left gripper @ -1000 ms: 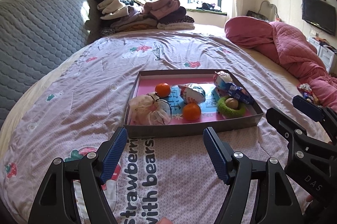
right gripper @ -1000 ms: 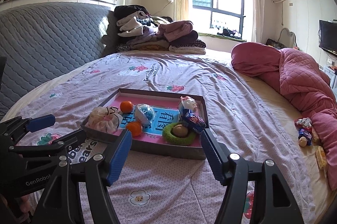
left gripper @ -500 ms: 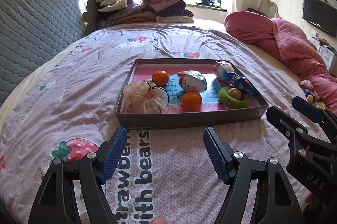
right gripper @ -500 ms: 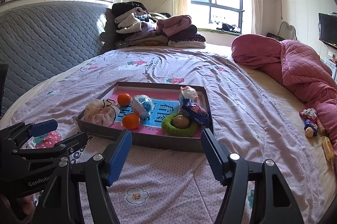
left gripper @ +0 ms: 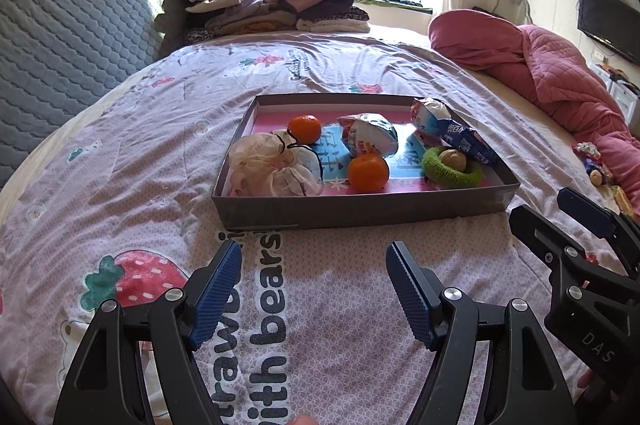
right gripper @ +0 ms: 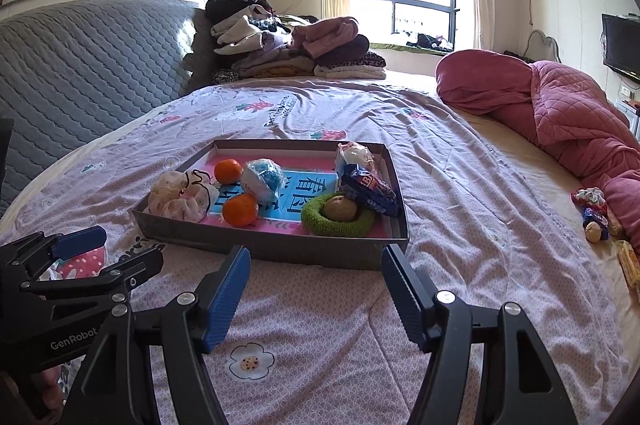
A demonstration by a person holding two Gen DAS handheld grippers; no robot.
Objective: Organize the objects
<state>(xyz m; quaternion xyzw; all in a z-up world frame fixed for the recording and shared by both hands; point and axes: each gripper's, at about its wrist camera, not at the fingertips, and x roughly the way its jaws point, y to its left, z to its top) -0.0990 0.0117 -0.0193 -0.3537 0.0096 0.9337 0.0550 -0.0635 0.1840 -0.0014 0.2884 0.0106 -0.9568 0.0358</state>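
Left tongs (left gripper: 314, 261), right tongs (right gripper: 316, 265) spread, empty, near tray (left gripper: 360, 211) front wall; bedspread (left gripper: 140, 129) between.

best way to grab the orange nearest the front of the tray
Grip the near orange across its round middle, coming from above and the front over the tray wall. It sits free on the tray floor, but the drawstring pouch lies close on one side and a snack packet behind, so close the fingers front to back rather than sideways.
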